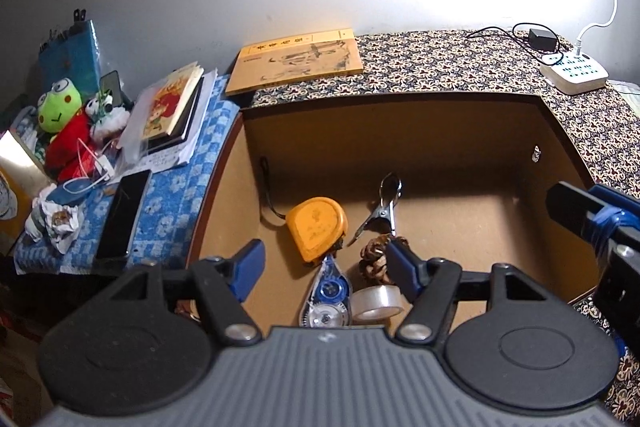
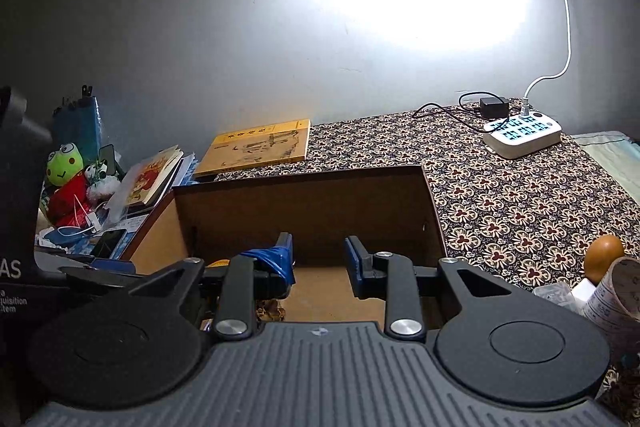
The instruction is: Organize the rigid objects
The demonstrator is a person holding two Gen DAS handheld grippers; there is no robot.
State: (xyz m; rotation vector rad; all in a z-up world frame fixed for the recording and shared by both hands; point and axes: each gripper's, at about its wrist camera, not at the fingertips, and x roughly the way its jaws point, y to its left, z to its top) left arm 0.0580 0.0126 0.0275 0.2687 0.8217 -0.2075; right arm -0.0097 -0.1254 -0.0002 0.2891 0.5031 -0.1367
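Desk (image 1: 480,67) carries an open brown box (image 1: 400,147). Items cluster at its near-left floor: tape measure (image 1: 318,229), metal clip (image 1: 380,213), tape roll (image 1: 378,302), corrector (image 1: 328,295). Left claw (image 1: 322,263) released, empty, directly over the cluster, so nearer. Clip's long axis runs away from the claw. Right claw (image 2: 318,263) released, empty, at the box's near-right.

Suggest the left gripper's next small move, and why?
Probably lower the left gripper onto the correction tape: its fingers stand open and empty above the drawer, straddling it between the tape measure and clear tape roll.
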